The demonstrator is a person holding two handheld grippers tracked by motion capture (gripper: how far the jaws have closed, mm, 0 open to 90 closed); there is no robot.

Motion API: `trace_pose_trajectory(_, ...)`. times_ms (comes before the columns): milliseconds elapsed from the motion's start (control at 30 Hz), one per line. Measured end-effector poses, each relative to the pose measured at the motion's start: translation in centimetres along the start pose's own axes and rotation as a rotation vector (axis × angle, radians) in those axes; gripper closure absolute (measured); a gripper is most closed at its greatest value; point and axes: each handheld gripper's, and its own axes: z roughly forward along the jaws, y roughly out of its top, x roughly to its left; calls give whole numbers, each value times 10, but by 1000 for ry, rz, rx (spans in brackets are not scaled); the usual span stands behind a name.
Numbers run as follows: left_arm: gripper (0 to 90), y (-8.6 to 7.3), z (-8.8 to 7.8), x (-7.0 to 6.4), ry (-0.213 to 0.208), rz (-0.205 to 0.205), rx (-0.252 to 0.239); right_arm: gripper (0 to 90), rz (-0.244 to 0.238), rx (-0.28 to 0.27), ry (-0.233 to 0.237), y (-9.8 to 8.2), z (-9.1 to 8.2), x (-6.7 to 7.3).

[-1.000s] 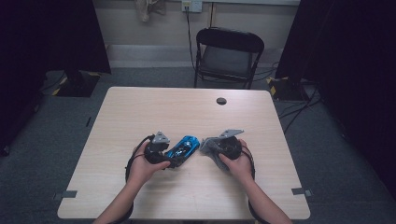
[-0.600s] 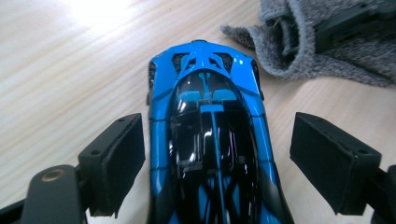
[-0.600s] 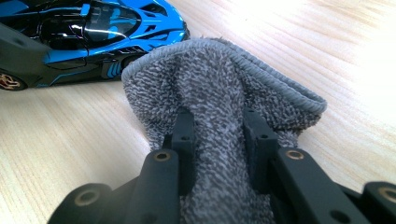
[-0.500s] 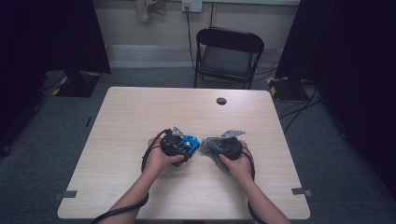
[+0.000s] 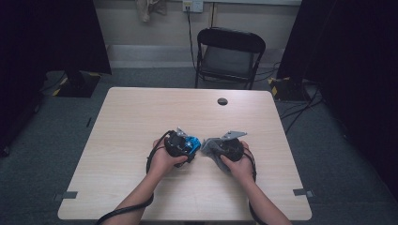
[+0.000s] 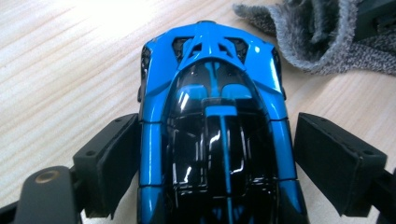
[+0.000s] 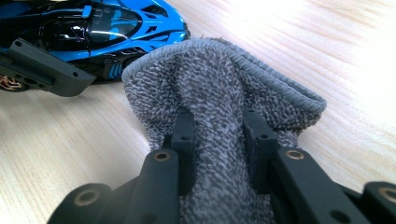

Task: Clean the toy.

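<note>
1. Left gripper [image 6: 215, 186] jaws straddle the blue toy car [image 6: 212, 116], released, at the surface's [image 5: 141, 122] six o'clock; closing off-centre could skid it.
2. Right gripper [image 7: 219, 135] jaws clench the grey cloth [image 7: 219, 93] (bunched), which may slip free.

Two black grippers are being shown, a left gripper [image 5: 184, 144] and a right gripper [image 5: 220, 150], each being topped by a grey three-cornered plate. A black cable is being trailed behind the left one. Blocky matte-black pads [image 6: 109, 163] are being carried on its jaws (small screw holes are dotted along them). Brass-coloured rivets are being shown at the arm joints behind the pads. No sleeves are being worn on the forearms.
</note>
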Motion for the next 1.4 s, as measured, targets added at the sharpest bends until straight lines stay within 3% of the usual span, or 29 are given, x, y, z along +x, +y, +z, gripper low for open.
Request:
trace_pose_trajectory(67, 246, -1, -1, 0, 9, 9, -6, 707, -1, -2, 0, 0, 0, 0)
trace_pose_trajectory(367, 270, -2, -6, -1, 14, 17, -21, 707, 2, -7, 0, -1, 0, 0)
trace_pose_trajectory(800, 280, -5, -24, -1, -47, 10, -6, 707, 7, -8, 6, -1, 0, -1)
trace_pose_trajectory(1133, 281, -19, -45, 8, -45, 28, 13, 707, 10, -3, 6, 0, 0, -1)
trace_pose_trajectory(1400, 282, -33, -64, 16, -57, 18, 26, 708, 8, 4, 5, 1, 0, -1)
